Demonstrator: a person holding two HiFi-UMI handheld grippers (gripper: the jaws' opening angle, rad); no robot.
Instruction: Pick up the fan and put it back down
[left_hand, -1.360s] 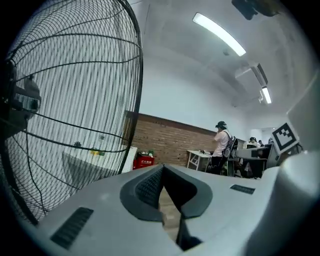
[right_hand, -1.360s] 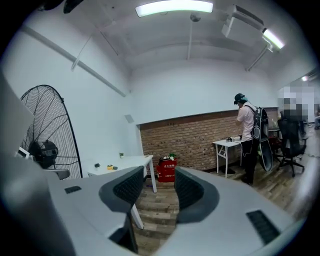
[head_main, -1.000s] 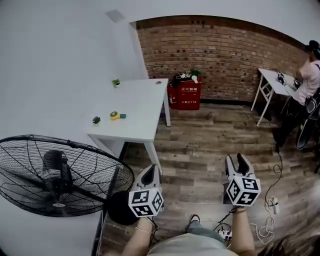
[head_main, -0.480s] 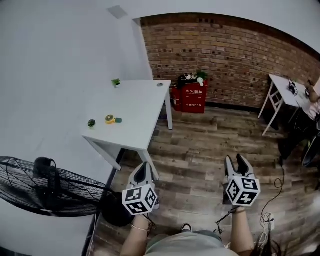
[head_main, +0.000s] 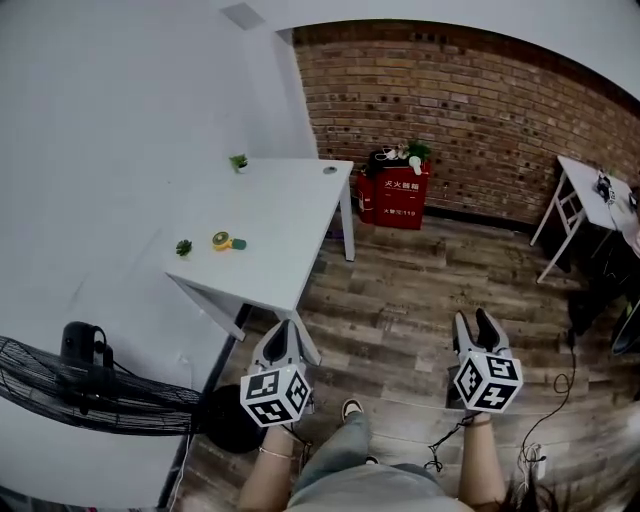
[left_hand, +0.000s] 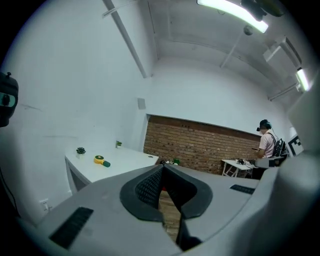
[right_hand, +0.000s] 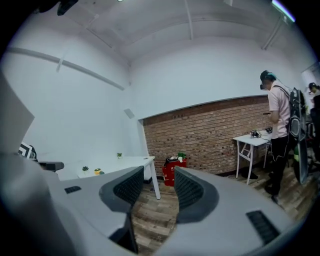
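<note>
A small yellow fan with a green handle (head_main: 222, 241) lies on the white table (head_main: 290, 210), also seen as the yellow fan (left_hand: 99, 160) in the left gripper view. A large black standing fan (head_main: 95, 395) leans at the lower left, its round base (head_main: 228, 418) on the floor. My left gripper (head_main: 283, 332) hovers by the table's near corner, shut with nothing in it; its jaws (left_hand: 163, 169) meet at the tips. My right gripper (head_main: 474, 322) hangs over the wood floor, open and empty, and the right gripper (right_hand: 158, 173) shows a clear gap.
Two tiny potted plants (head_main: 183, 247) (head_main: 238, 161) stand on the table. A red fire-equipment box (head_main: 399, 192) sits against the brick wall. Another white table (head_main: 590, 190) is at the right, with a person (right_hand: 279, 125) beside it. Cables (head_main: 530, 460) lie on the floor.
The head view has swung right and up: the big fan has slid toward the lower left edge and the table has come nearer. Both grippers hold their places in view. A shoe now shows below.
</note>
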